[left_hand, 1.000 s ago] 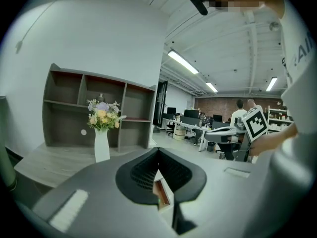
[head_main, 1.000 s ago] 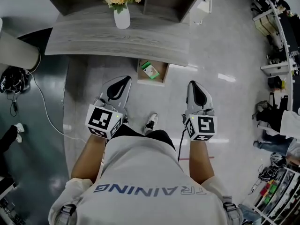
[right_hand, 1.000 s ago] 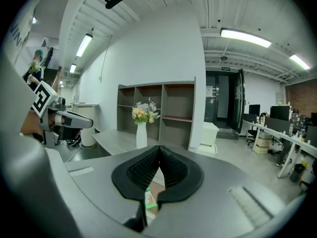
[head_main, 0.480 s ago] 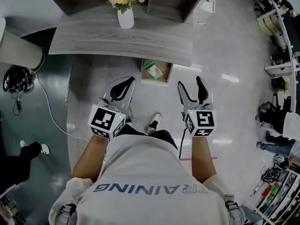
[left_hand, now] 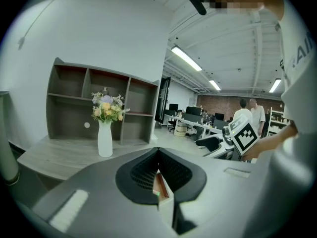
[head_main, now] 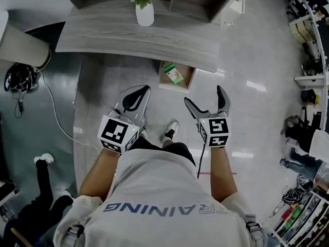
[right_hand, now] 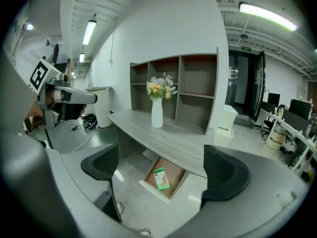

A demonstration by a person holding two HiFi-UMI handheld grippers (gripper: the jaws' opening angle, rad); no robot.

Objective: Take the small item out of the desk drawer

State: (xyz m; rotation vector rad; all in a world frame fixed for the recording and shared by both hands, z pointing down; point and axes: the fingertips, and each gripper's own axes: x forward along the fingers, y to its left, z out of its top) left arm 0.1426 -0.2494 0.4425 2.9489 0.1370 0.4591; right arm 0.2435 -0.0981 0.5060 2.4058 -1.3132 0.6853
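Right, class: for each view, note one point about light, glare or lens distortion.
Head view: bright glare patches sit on the glossy pale floor. Left gripper view: dark rounded corners frame the fisheye picture, and the white vase of flowers is evenly lit and sharp. Right gripper view: the long ceiling strip light burns out to plain white.
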